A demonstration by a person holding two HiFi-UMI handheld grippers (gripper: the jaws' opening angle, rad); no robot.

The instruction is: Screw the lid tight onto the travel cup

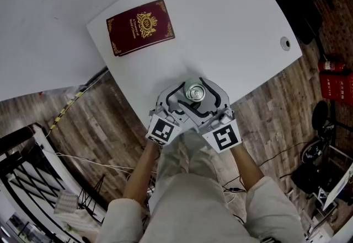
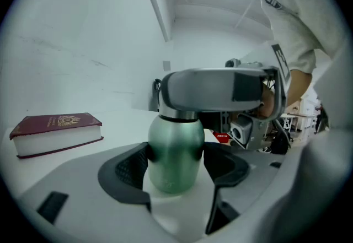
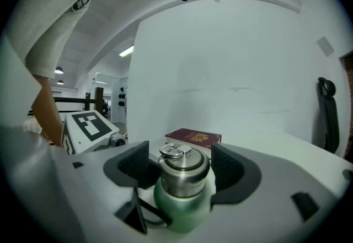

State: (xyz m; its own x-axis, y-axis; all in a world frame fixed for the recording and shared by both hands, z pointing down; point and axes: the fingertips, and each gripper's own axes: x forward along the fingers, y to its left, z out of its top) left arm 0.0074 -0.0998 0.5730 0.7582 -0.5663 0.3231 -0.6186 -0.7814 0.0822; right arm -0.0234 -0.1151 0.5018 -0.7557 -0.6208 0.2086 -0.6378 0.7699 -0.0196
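Closest to us, the left gripper [image 2: 175,169] is clamped on the travel cup [image 2: 175,148]. Its dark ribbed pads [image 2: 129,167] press both sides of the smooth, matte green metal body. The cup stands upright on the white table [image 1: 237,21], near its front edge. Above it, the right gripper [image 3: 182,163] stands wide around the lid [image 3: 183,173], a brushed steel cap with a small ring handle on top. We see a gap between the right pad and the lid, while the left pad sits just beside it, so nothing squeezes the lid. The left gripper view hides the lid behind the right gripper's grey body. Only the right gripper view and the head view show it, from above as a shiny round disc. Farther back, a maroon hardback book [image 1: 140,27] with gold embossing lies flat, well apart from the cup. Beyond the table's rounded edge we see a wood-plank floor [image 1: 118,120]
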